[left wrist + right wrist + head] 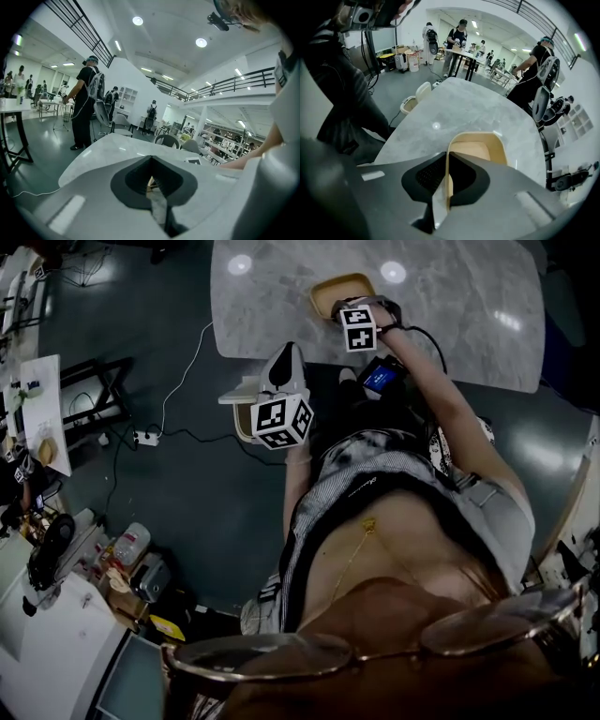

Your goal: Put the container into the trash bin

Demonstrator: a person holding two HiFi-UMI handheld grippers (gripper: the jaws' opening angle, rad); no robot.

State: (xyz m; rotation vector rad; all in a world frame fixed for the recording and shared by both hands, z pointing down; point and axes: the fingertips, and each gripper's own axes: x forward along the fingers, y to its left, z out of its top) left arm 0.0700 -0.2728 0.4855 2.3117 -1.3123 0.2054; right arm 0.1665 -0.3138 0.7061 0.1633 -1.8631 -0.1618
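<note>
A tan, shallow container (pixel 339 287) sits on the marble table (pixel 450 315) near its front edge. My right gripper (pixel 344 307) is shut on the container's near wall; in the right gripper view that wall (pixel 449 164) runs straight between the jaws of the right gripper (pixel 446 158), and the container's tan inside (pixel 476 150) shows beyond them. The trash bin (pixel 241 411), pale with a white lid, stands on the floor by the table's left front corner and appears again in the right gripper view (pixel 411 103). My left gripper (pixel 290 352) hovers over the bin, jaws together (pixel 151 160), with nothing clearly held.
A power strip (pixel 145 438) with cables lies on the dark floor left of the bin. Cluttered white desks (pixel 47 615) fill the left side. A person (pixel 86 105) stands beyond the table's far left, and chairs (pixel 168 140) line its far edge.
</note>
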